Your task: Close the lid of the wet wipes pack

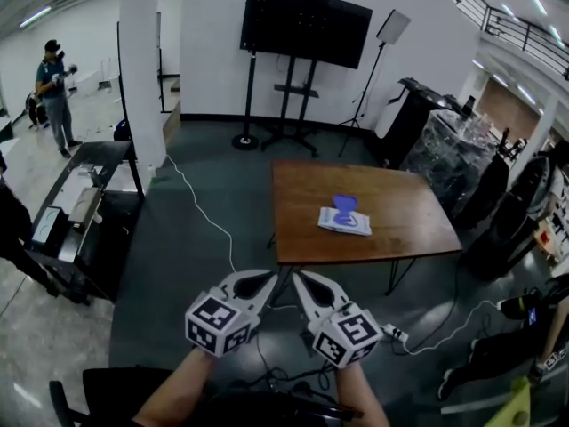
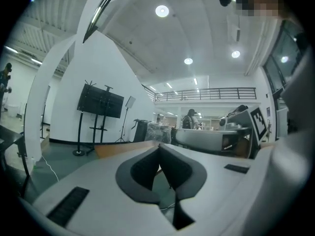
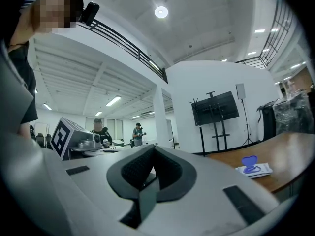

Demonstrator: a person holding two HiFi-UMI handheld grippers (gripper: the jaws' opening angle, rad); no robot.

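– So where was the wet wipes pack point(image 1: 345, 222) seen?
– On the wooden table point(image 1: 400, 198), long axis laid roughly along the near edge, blue lid point(image 1: 345, 206) raised.
– And the grippers?
– The left gripper point(image 1: 267, 279) and the right gripper point(image 1: 302, 281) were held well away, jaws pressed together, empty.

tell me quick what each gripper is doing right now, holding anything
Left gripper: shut, holding nothing.
Right gripper: shut, holding nothing.
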